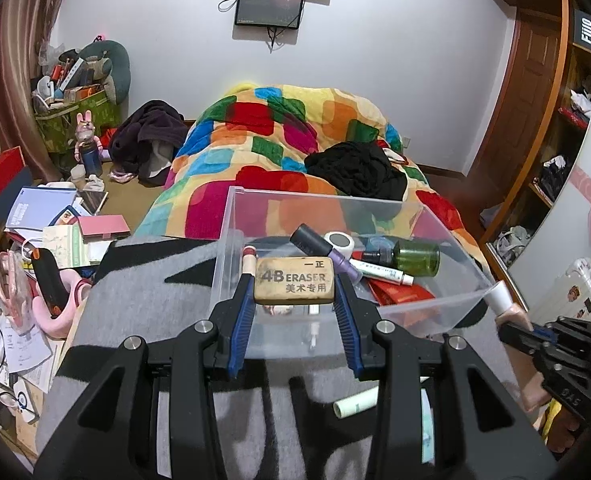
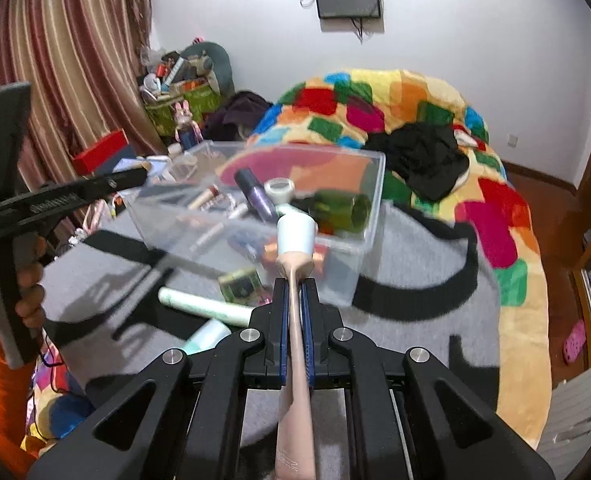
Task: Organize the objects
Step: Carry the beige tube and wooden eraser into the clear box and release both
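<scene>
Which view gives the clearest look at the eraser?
The left wrist view: the eraser sits sharp and centred between the left gripper's blue fingers, its "4B ERASER" print readable, in front of the clear bin. In the right wrist view the left gripper shows only side-on and blurred; no eraser can be made out.

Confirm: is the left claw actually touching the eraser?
Touching. In the left wrist view, both blue pads of the left claw press against the short ends of the eraser, with no gap showing on either side; it is held up in front of the bin.
</scene>
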A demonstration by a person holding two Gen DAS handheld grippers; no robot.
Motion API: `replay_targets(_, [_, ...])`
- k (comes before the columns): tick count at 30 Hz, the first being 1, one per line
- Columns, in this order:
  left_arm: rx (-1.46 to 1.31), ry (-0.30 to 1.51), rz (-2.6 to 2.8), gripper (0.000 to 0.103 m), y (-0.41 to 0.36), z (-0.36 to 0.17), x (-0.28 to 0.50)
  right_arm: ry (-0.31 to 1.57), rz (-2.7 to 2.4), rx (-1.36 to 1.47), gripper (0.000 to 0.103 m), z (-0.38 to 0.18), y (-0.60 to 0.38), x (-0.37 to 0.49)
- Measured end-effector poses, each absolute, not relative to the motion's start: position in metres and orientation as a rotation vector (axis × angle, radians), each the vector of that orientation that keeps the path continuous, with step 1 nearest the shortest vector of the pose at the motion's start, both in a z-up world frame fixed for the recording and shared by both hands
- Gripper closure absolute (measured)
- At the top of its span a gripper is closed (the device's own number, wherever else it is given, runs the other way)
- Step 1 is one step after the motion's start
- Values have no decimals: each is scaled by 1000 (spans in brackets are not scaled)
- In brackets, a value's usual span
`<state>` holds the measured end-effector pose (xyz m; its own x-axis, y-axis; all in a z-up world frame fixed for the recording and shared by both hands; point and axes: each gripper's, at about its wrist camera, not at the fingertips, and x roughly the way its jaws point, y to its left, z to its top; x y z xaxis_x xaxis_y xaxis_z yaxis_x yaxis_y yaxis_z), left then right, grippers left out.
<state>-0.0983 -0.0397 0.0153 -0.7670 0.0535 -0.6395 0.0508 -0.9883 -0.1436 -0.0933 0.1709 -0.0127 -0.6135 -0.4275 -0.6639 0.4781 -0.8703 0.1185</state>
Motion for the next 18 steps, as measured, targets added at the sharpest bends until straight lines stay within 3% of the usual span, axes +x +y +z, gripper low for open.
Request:
replay_targets(7, [-1138, -256, 2916, 64, -42, 4, -119, 101, -2451, 915, 97, 10, 157, -117])
replay_targets(18, [-1219, -229, 2848, 64, -37, -14, -137, 161, -2346, 1013, 97, -4, 114, -177])
